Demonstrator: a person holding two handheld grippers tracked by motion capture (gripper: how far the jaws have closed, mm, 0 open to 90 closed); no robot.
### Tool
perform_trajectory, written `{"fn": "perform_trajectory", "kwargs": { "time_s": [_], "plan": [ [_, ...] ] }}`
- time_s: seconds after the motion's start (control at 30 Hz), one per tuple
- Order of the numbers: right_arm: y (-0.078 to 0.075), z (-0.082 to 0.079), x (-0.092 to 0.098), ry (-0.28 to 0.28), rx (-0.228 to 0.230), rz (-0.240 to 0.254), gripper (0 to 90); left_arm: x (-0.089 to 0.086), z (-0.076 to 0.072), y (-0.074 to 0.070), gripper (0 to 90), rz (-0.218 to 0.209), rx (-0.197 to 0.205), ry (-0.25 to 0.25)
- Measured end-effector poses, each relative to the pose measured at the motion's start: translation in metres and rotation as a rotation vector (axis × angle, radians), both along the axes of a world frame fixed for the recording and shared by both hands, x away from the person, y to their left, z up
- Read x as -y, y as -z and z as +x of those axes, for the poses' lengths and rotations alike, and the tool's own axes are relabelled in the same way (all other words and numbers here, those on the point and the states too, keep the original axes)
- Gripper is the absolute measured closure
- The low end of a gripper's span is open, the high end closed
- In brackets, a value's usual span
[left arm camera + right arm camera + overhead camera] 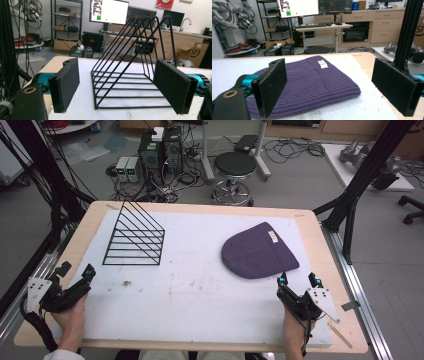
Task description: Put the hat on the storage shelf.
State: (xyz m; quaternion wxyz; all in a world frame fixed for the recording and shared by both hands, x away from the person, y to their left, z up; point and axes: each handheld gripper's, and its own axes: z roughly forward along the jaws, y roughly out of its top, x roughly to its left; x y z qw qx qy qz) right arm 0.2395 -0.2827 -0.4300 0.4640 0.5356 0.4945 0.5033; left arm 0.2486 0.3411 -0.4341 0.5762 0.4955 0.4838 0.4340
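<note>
Near right edge of table [200, 208], on white mat [200, 290]: purple knit beanie [260, 251] lying flat, small white tag [272, 237] sewn on, print too small to read. Cardboard box [193, 53] in left gripper view's background showing "SF" logo. Toward table's far left corner: black wire rack [135, 237] standing upright. Left gripper [76, 271] sitting at near left edge, jaws spread wide, gripping nothing, facing rack. Right gripper [298, 280] sitting at near right corner, jaws spread wide, gripping nothing, just short of beanie.
</note>
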Motion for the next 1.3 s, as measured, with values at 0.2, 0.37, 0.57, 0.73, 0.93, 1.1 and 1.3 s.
{"fn": "perform_trajectory", "kwargs": {
  "time_s": [0.2,0.37,0.57,0.73,0.93,1.1,1.3],
  "plan": [
    [0.001,-0.001,0.000,-0.006,-0.001,0.005,12.0,-0.001,0.001,0.000,21.5,-0.002,-0.003,-0.005],
    [0.002,-0.001,0.000,-0.013,-0.005,0.012,11.9,-0.001,0.001,0.000,21.5,-0.004,-0.004,0.001],
    [0.003,-0.002,0.002,-0.008,-0.008,0.028,12.0,0.002,0.002,0.000,21.5,-0.001,-0.008,0.009],
    [0.002,-0.003,0.004,-0.012,-0.021,0.031,12.0,0.003,0.002,0.000,21.5,0.006,-0.011,0.016],
    [-0.006,0.003,-0.002,-0.044,-0.044,-0.008,11.3,0.003,0.004,0.001,21.7,0.012,-0.012,0.019],
    [-0.017,0.009,-0.014,-0.109,-0.037,-0.091,11.2,0.005,0.004,0.001,21.7,0.019,-0.016,0.027],
    [-0.026,0.021,-0.019,-0.192,-0.089,-0.132,10.3,0.008,0.004,0.000,21.8,0.043,-0.015,0.031]
  ]
}}
